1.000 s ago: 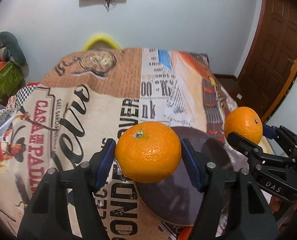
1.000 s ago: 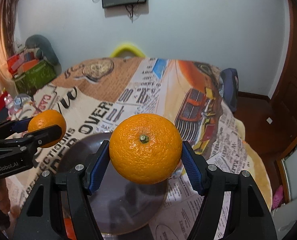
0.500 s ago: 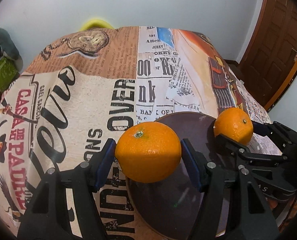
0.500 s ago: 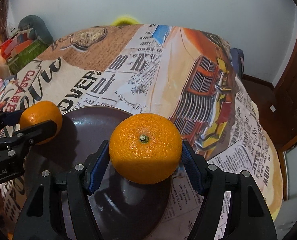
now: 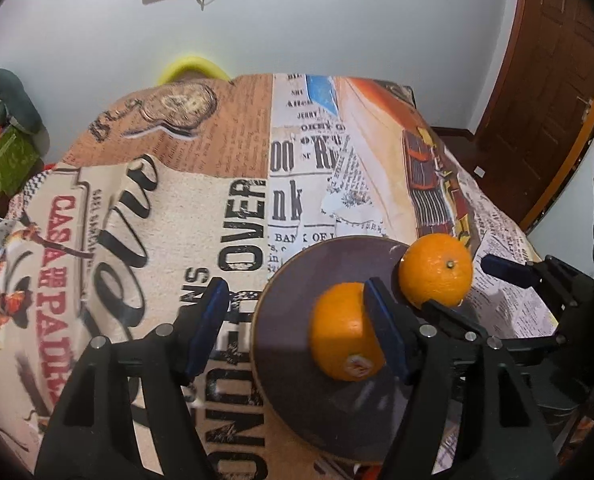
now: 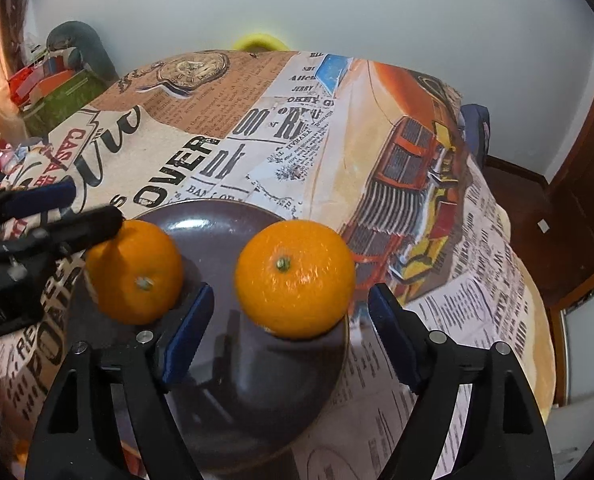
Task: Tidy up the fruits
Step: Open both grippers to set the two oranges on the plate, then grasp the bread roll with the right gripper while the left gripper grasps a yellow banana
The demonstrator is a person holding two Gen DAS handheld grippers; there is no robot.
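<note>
Left-wrist and right-wrist views of 2 oranges at a dark round plate (image 5: 297, 360) on a surface covered by a printed newspaper-collage cloth (image 5: 201, 216).

The left tool (image 5: 297, 328) stands with its 2 blue-padded jaws spread, having just been opening. The left orange (image 5: 341, 332) lies on the plate with its navel end turned toward the camera. It sits against the inner face of the right-hand pad (contact cannot be confirmed from this angle) and well apart from the left-hand pad, so it is not clamped.

The right tool (image 6: 289, 332) has likewise just been opening. The right orange (image 6: 295, 278), stem end up, sits between the 2 pads with a visible gap on each side, so neither pad presses on it. It rests low over the plate's right-hand part; its underside is hidden, so contact with the plate cannot be told for certain.

In the right-wrist view the left orange (image 6: 135, 272) lies at the plate's (image 6: 217, 232) left edge, with the left tool (image 6: 63, 206) reaching in from the left. In the left-wrist view the right orange (image 5: 436, 270) appears at the plate's far right rim, with the right tool (image 5: 469, 286) around it.

Both oranges are near each other but not touching.
</note>
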